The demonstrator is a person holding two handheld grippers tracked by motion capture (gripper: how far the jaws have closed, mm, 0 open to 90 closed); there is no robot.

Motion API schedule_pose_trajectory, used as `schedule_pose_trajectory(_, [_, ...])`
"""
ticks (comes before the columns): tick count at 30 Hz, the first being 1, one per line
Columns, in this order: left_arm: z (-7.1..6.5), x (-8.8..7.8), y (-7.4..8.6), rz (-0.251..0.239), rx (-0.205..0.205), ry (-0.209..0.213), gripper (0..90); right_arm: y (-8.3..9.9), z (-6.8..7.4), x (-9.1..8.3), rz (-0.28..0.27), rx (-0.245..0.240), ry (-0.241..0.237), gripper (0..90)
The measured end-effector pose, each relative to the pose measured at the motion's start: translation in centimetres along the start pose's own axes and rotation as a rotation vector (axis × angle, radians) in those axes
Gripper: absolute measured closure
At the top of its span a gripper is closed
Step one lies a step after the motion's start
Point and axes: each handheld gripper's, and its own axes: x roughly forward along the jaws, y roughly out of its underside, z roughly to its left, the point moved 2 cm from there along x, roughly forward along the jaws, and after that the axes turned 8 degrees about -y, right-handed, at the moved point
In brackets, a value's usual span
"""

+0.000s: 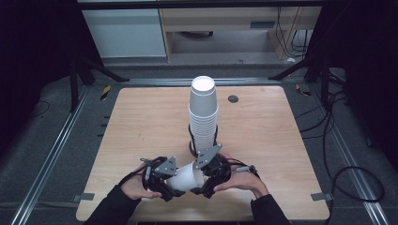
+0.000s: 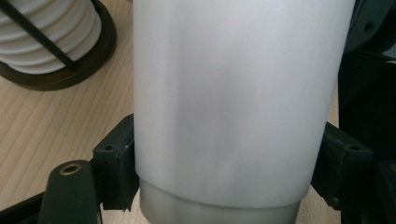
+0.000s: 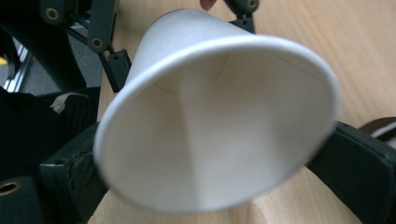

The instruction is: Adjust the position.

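From the high view, a paper cup (image 1: 187, 177) lies sideways at six o'clock on the counter (image 1: 141, 122), pinched between left hand-held gripper (image 1: 165, 180) and right hand-held gripper (image 1: 206, 180), its ends hidden. The left gripper view shows both jaws pressing the cup's wall (image 2: 233, 102), with a cup stack (image 2: 46, 37) at ten o'clock, cut off. The right gripper view alone shows the open mouth (image 3: 219, 135), jaws clamping its rim.

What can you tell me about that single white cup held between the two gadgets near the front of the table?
The cup is plain white, paper by the look of it, with a rolled rim and a smooth tapering wall. It lies on its side above the wooden table, in front of the tall stack of cups. The left gripper clamps its narrow base end; the right gripper grips near its wide mouth. The right gripper view looks into it: it is empty. In the left gripper view it seems to be two cups nested.
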Motion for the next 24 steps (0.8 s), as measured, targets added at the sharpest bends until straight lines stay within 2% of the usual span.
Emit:
schedule_pose_trajectory(3, [0.7, -0.7, 0.4, -0.025, -0.034, -0.014, 22.0, 0.0, -0.1, -1.3, -0.038, -0.002, 0.028, 3.9])
schedule_pose_trajectory(5, [1.4, -1.4, 0.6, -0.059, -0.067, -0.033, 21.9, 0.1, -0.4, -2.5, -0.086, 0.021, 0.045, 3.9])
schedule_pose_trajectory(9, [2.1, -2.6, 0.7, -0.156, -0.127, -0.053, 21.9, 0.4, -0.9, -4.1, -0.149, 0.055, 0.081, 3.9])
schedule_pose_trajectory(14, [2.3, -3.4, 0.4, -0.258, -0.176, -0.051, 21.8, 0.5, -1.3, -4.5, -0.193, 0.089, 0.095, 3.8])
schedule_pose_trajectory(18, [2.0, -3.5, 0.0, -0.301, -0.180, -0.046, 21.8, 0.4, -1.2, -4.1, -0.211, 0.098, 0.077, 3.8])
schedule_pose_trajectory(20, [1.6, -3.3, -0.3, -0.311, -0.170, -0.046, 21.8, 0.2, -1.1, -3.8, -0.232, 0.100, 0.068, 4.2])
schedule_pose_trajectory(24, [0.9, -3.0, -1.0, -0.320, -0.151, -0.042, 21.8, -0.2, -0.8, -3.4, -0.270, 0.104, 0.021, 4.2])
